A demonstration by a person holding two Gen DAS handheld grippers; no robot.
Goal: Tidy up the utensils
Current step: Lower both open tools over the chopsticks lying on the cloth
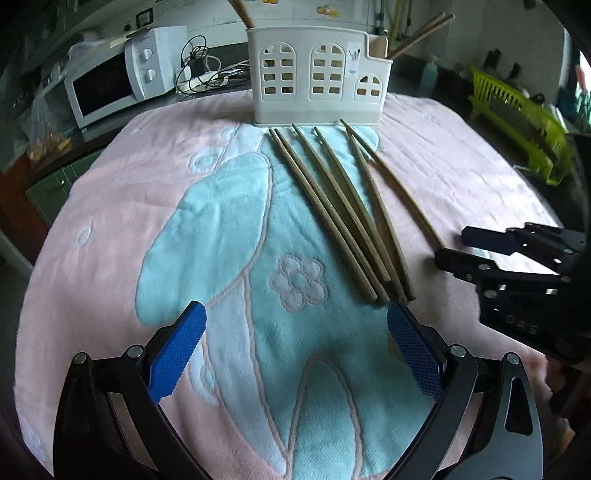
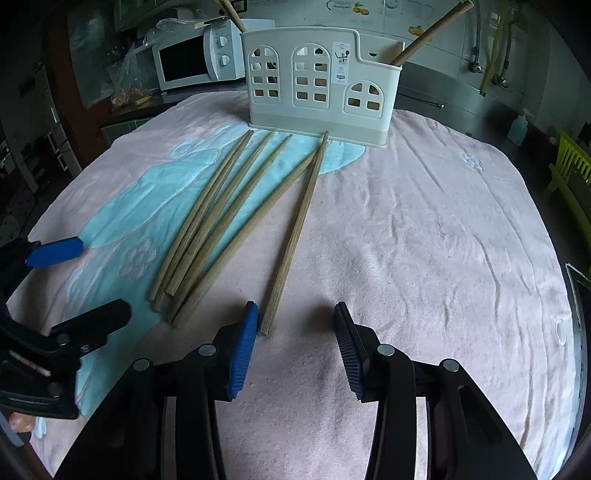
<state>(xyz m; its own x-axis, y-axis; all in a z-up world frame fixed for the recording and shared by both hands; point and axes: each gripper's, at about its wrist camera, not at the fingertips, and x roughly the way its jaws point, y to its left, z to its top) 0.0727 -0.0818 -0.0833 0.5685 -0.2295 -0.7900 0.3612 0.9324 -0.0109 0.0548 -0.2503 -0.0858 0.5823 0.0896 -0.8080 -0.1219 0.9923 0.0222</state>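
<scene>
Several wooden chopsticks [image 1: 343, 214] lie fanned on a pink and blue towel [image 1: 147, 206], tips toward a white utensil holder [image 1: 317, 79] with window cut-outs. The holder [image 2: 317, 85] has chopsticks [image 2: 428, 35] standing in it. One chopstick [image 2: 295, 236] lies apart to the right of the bundle [image 2: 218, 221]. My left gripper [image 1: 295, 332] is open and empty, just short of the bundle's near ends. My right gripper [image 2: 295, 328] is open and empty, its left pad [image 2: 243, 350] beside the near end of the lone chopstick. The right gripper also shows in the left wrist view [image 1: 469, 245].
A white microwave [image 1: 114, 77] and tangled cables [image 1: 199, 70] stand behind the towel at the left. A green dish rack [image 1: 521, 122] is at the right. A soap bottle [image 2: 519, 127] stands at the far right. The left gripper shows at the right wrist view's left edge [image 2: 62, 280].
</scene>
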